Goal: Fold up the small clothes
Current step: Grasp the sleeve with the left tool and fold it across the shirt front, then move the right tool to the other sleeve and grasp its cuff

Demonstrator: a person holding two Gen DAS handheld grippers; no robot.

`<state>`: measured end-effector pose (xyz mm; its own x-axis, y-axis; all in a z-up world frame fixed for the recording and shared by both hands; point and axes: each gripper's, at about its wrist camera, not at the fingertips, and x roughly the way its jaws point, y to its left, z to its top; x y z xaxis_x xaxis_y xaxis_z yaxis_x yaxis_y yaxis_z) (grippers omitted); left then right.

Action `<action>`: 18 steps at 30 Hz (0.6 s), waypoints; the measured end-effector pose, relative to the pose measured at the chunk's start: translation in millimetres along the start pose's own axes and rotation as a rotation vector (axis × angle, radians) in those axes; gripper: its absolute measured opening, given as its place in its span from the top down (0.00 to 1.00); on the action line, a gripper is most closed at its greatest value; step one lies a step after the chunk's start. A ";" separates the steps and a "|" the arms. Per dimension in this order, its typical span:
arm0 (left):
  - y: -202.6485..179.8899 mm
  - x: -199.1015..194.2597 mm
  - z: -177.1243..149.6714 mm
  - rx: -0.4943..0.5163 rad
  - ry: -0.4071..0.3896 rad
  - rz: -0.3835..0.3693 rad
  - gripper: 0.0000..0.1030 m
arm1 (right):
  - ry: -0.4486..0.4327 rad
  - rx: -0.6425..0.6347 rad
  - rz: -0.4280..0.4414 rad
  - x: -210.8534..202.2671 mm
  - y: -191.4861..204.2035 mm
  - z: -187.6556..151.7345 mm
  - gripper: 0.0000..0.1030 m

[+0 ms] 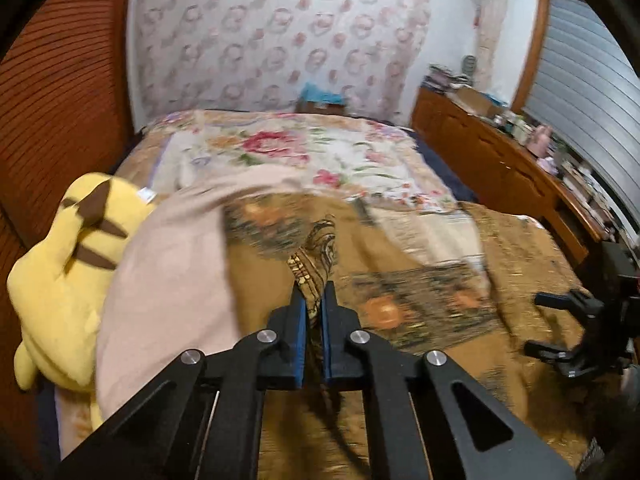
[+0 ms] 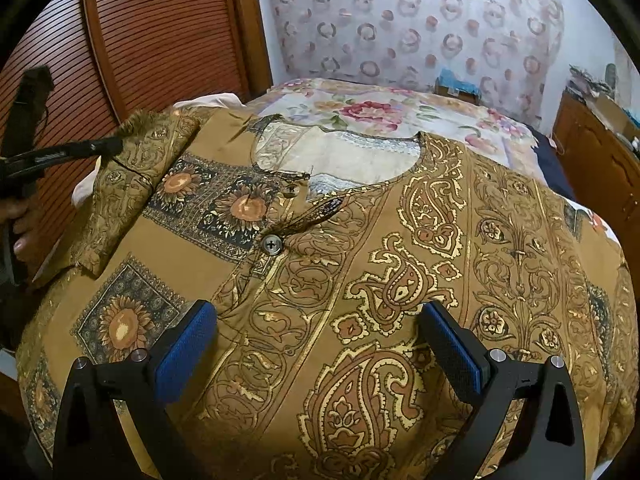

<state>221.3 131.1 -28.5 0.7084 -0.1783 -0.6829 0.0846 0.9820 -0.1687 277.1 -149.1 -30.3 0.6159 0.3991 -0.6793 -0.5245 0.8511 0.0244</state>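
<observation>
Two claws work over one patterned shirt point(image 2: 360, 280) spread on the bed point(image 2: 380, 112). Left claw point(image 1: 314, 300) is closed on a folded sleeve point(image 2: 128, 184) at the shirt's left edge. Right claw point(image 2: 320, 344) hovers wide open, holding nothing, above the shirt front.

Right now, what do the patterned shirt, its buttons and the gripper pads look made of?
Shirt: thin woven cloth, matte with metallic-looking gold print; it creases softly. Button: likely glossy grey plastic. Right gripper pads: blue, textured, probably rubber.
</observation>
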 end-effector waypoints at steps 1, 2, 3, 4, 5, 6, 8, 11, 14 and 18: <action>-4.5 -0.8 3.4 0.012 -0.002 -0.003 0.93 | 0.000 0.002 0.000 -0.1 -0.8 0.3 0.01; -11.0 -1.6 7.2 0.028 -0.007 -0.014 0.93 | 0.000 0.003 0.001 -0.6 -1.3 0.1 0.01; -19.3 -1.3 12.4 0.040 -0.007 -0.036 0.93 | -0.001 0.004 0.002 -1.0 -1.7 -0.1 0.01; -25.3 0.6 16.1 0.048 -0.002 -0.049 0.93 | -0.002 0.005 0.002 -1.4 -2.0 -0.1 0.01; -29.4 2.7 19.0 0.053 -0.001 -0.056 0.93 | -0.004 0.008 0.002 -1.8 -2.9 -0.5 0.01; -36.3 5.8 22.3 0.065 -0.001 -0.064 0.92 | -0.005 0.011 0.002 -2.2 -3.2 -0.5 0.01; -49.0 13.6 26.4 0.093 0.017 -0.091 0.86 | -0.008 0.017 0.003 -3.3 -4.4 -0.7 0.01; -62.7 14.7 26.8 0.117 0.015 -0.098 0.66 | -0.015 0.027 0.008 -5.2 -6.0 -1.6 0.01; -68.2 10.4 26.1 0.124 0.009 -0.139 0.53 | -0.016 0.040 0.015 -6.4 -7.9 -1.9 0.01; -62.3 6.2 19.7 0.122 0.010 -0.147 0.21 | -0.022 0.057 -0.009 -12.7 -16.5 -4.4 0.01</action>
<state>234.3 69.9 -8.2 0.6754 -0.3206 -0.6641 0.2713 0.9454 -0.1805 275.4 -169.7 -25.3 0.6339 0.3982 -0.6631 -0.4851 0.8724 0.0602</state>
